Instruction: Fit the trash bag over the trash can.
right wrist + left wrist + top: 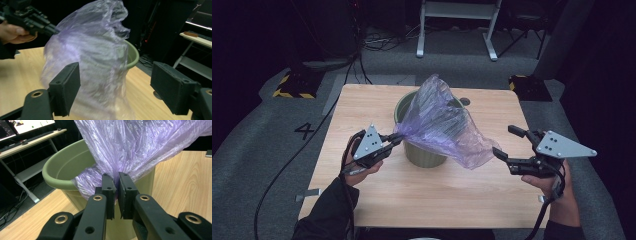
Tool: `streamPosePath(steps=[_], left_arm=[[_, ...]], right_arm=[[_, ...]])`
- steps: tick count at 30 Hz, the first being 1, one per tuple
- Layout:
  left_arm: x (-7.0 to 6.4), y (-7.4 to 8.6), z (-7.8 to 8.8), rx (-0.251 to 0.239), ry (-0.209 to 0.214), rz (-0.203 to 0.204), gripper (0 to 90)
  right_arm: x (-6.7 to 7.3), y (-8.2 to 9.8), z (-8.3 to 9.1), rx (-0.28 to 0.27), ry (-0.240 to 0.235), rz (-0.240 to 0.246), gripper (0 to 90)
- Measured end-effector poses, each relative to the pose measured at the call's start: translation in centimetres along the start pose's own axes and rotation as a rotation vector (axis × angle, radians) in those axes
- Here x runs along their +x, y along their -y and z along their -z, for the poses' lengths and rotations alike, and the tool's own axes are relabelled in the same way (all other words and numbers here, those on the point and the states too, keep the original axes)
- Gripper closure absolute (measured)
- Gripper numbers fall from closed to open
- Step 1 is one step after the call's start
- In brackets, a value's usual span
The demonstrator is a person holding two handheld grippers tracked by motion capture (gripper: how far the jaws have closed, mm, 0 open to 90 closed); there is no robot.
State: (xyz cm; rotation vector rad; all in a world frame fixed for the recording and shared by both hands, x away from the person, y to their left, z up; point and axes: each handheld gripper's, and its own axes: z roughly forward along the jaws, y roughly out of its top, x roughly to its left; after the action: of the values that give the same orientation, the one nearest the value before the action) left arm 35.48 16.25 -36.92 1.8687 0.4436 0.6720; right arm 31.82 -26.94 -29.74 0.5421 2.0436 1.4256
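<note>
Left gripper (395, 139) is clamped on the purple bag (439, 125) right at the green bin (424, 152) rim; right gripper (508, 145) hangs wide open beside the bin, gripping nothing.

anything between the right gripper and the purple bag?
Nothing: in the high view, bare table separates the open right gripper from the purple bag.

1. The plastic bag (439, 125) is translucent pale purple.
2. The bin (424, 152) is olive green.
3. The worktop (422, 195) is light wood grain.
4. Floor blocks (294, 85) carry what look like yellow-black stripes.
</note>
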Motion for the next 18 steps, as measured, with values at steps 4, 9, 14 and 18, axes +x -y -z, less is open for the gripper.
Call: streamPosePath(steps=[4,9,14,18], left_arm=[[0.0,0.0,0.0,0.004,-0.001,-0.006,82.6],[0.2,0.1,0.2,-0.003,-0.003,0.003,81.1],[0.4,0.3,0.5,-0.009,0.001,0.01,79.8],[0.5,0.4,0.7,-0.01,0.0,0.011,79.8]], right_arm=[[-0.3,-0.9,-2.2,0.035,-0.047,-0.022,23.5],[-0.3,-0.7,-5.3,0.079,-0.092,-0.046,23.2],[0.4,0.1,-7.5,0.127,-0.177,-0.089,23.3],[0.9,0.5,-9.0,0.167,-0.168,-0.092,25.4]])
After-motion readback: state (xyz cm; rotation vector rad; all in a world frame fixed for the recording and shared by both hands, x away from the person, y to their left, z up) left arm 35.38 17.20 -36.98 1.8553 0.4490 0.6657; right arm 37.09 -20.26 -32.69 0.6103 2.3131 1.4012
